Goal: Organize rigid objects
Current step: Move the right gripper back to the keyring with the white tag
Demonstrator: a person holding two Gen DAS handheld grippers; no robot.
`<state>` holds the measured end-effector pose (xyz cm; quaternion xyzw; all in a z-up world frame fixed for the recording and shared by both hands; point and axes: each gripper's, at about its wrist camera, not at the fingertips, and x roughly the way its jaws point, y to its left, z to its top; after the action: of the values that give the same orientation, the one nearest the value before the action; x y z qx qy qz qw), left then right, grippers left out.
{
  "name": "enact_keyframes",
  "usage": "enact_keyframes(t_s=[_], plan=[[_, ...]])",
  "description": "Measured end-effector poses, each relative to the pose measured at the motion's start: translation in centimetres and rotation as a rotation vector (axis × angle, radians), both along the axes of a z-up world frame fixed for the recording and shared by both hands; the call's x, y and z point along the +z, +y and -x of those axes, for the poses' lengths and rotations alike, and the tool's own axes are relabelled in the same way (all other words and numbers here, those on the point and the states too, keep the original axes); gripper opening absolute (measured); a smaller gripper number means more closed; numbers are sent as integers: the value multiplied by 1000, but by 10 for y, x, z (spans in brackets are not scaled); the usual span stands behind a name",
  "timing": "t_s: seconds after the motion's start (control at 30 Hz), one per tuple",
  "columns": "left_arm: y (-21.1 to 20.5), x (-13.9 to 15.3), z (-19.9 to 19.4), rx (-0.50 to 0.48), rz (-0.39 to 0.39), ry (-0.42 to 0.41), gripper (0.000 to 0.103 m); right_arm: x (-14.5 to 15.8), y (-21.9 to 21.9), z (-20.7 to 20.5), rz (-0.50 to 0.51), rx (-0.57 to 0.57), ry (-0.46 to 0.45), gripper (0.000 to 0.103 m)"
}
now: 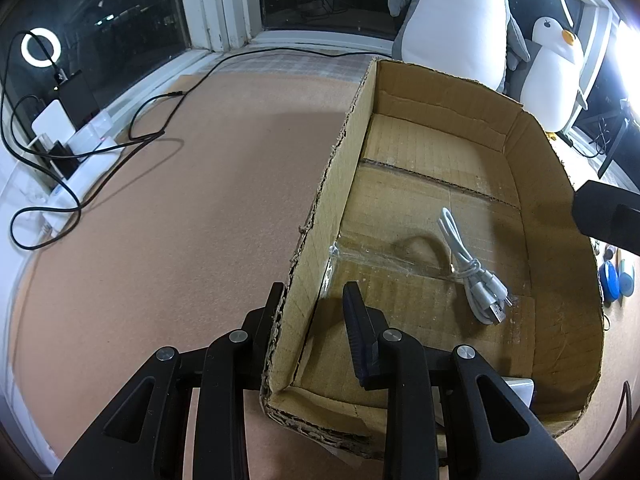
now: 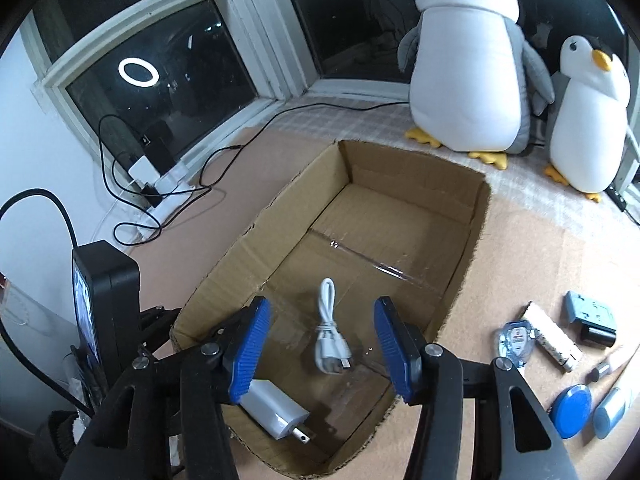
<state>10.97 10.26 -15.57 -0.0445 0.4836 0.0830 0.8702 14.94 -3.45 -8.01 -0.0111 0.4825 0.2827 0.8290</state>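
An open cardboard box sits on the pinkish floor mat. Inside lie a bundled white USB cable and a white plug charger, whose corner shows in the left wrist view. My left gripper is open, its fingers straddling the box's left wall near the front corner, one finger outside and one inside. My right gripper is open and empty, hovering above the box over the cable.
Right of the box on the mat lie several small items: a blue round lid, a clear blue case, a white stick, a grey-blue block. Two plush penguins stand behind. Black cables and chargers lie left.
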Motion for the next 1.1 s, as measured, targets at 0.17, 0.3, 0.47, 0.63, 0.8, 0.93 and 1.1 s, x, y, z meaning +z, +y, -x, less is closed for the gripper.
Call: enact_keyframes(t_s=[0.17, 0.3, 0.47, 0.63, 0.8, 0.93, 1.1], plan=[[0, 0, 0, 0, 0, 0, 27, 2, -9, 0, -5, -12, 4, 50], [0, 0, 0, 0, -1, 0, 27, 3, -16, 2, -6, -20, 4, 50], [0, 0, 0, 0, 1, 0, 27, 7, -25, 6, -12, -28, 0, 50], [0, 0, 1, -2, -3, 0, 27, 14, -44, 18, -7, -27, -18, 50], [0, 0, 1, -4, -5, 0, 27, 20, -75, 32, 27, -32, -34, 50], [0, 0, 2, -4, -15, 2, 27, 18, -100, 42, 67, -39, -45, 50], [-3, 0, 3, -3, -33, 8, 27, 11, -134, 53, 111, -53, -46, 50]])
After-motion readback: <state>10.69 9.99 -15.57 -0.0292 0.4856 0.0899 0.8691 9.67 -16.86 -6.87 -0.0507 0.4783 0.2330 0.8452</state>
